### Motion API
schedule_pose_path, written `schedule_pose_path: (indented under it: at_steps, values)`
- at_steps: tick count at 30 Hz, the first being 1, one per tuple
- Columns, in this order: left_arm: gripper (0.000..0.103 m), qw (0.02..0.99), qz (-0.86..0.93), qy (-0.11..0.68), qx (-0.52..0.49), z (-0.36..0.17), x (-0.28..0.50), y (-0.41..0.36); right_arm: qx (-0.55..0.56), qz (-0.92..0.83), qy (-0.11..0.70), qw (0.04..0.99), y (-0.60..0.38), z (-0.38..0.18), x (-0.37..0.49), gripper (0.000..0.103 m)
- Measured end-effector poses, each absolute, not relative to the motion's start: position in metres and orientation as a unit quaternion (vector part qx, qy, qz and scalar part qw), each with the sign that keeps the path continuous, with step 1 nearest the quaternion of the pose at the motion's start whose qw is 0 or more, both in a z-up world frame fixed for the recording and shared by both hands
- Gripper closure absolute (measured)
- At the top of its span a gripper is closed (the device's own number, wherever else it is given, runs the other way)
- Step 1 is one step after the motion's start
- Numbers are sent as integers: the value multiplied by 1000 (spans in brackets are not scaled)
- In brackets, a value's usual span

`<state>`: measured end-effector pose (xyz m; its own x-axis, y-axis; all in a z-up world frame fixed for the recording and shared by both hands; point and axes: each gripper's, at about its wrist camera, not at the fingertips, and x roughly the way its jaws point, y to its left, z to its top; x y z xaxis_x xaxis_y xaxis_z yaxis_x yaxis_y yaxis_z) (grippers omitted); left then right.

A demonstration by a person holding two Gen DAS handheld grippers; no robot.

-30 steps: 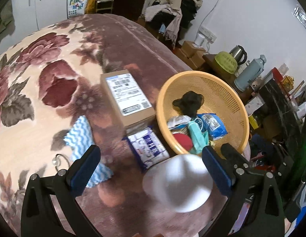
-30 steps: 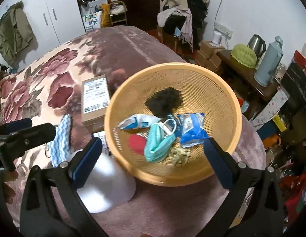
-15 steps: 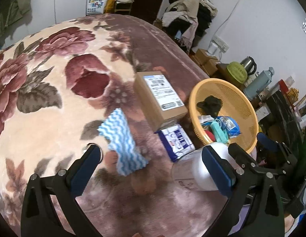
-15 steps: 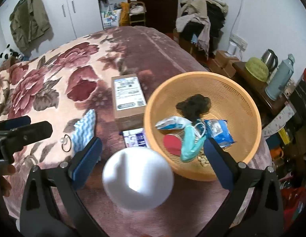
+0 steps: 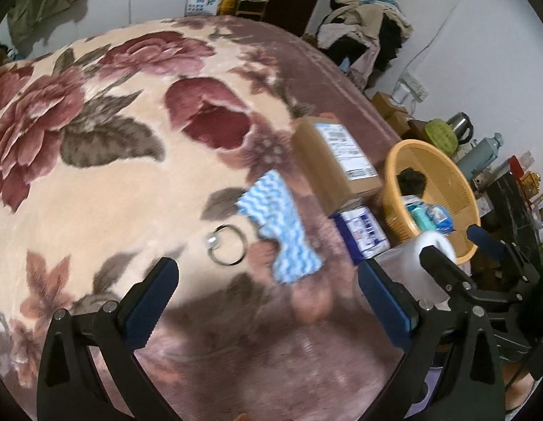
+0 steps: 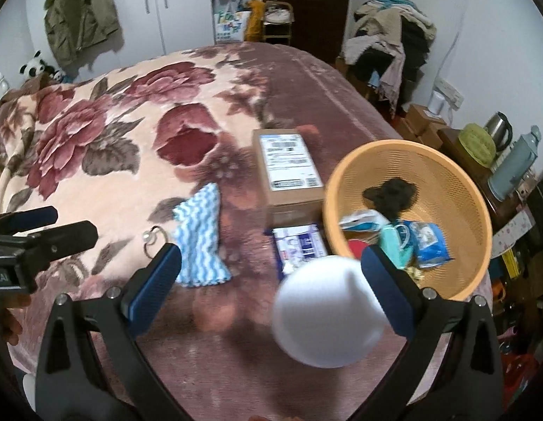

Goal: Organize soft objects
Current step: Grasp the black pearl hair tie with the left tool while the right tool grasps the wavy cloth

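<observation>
- Both tongs spread wide and grasping nothing: left gripper [image 5: 267,273] low over the near bedding, right gripper [image 6: 271,263] just near of the white object
- Largest by far, plush floral blanket [image 6: 106,161] across the bed: thick fleecy pile, cream ground with dark red blooms, plain mauve toward the right and near edge
- Next, round orange basket [image 6: 461,189] at the right edge: rigid plastic mesh, shallow bowl shape, already partly filled
- Inside it, judged done: black fuzzy clump [image 6: 392,193] far side, teal face mask [image 6: 394,245], blue crinkly packets [image 6: 429,240], something red and round half hidden
- Cardboard box [image 6: 289,172] just left of basket: stiff, rectangular, white shipping label on top; hard, so probably not for sorting
- White rounded object [image 6: 327,312], near and between the right tongs' fingers but not pinched: smooth, blurred, material unclear
- Blue-and-white zigzag cloth [image 5: 280,226] left of the box on the blanket: limp, crumpled, terry-like; judged the clearest soft piece left to go in
- Flat blue-and-white tissue pack [image 5: 362,233] touching the near end of the box: glossy wrapper, squashy, also outside the basket
- Smallest, metal ring [image 5: 227,249] with a pale bead, just left of the cloth: thin and hard
</observation>
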<state>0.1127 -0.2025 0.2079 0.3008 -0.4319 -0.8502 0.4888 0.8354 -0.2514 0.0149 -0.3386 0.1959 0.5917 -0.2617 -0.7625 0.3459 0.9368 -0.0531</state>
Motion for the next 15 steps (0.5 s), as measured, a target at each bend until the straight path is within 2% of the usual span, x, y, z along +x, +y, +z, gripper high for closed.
schedule_pose_path:
  at_steps: [9, 15]
  values:
    - [1, 801, -249, 544, 26, 156, 127, -153, 38, -133, 449, 883, -299, 162, 39, 0]
    - [1, 785, -233, 573, 28, 107, 132, -140, 53, -112, 478, 869, -286, 121, 54, 0]
